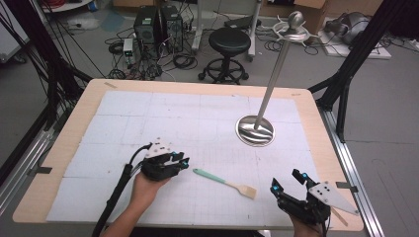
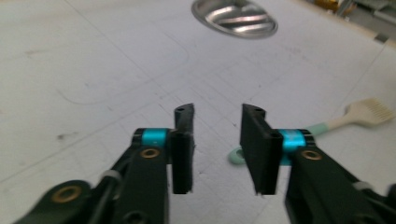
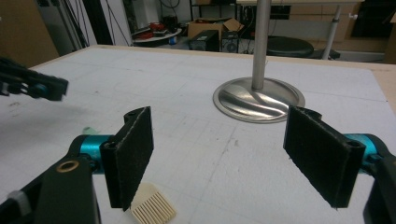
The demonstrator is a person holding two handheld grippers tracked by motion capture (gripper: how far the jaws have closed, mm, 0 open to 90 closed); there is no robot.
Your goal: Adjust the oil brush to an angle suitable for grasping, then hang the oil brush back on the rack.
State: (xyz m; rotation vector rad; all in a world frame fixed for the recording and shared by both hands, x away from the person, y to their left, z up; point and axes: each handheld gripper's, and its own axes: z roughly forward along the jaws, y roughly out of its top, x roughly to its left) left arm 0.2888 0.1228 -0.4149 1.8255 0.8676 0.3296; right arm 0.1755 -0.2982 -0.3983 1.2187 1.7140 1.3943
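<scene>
Lying between both open, empty hand-held grippers, left (image 1: pixel 179 162) and right (image 1: pixel 286 181): a spatula (image 1: pixel 225 183).

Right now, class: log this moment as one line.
left hand-held gripper: open | right hand-held gripper: open | spatula: on mat between them | stand: upright

Lab: floor cables (image 1: pixel 148 61), computer towers (image 1: pixel 158 24)

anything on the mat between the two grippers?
Yes. In the high view a spatula with a mint-green handle and pale slotted head lies flat on the mat between the left gripper and right gripper, handle end toward the left one. Nothing else there.
</scene>
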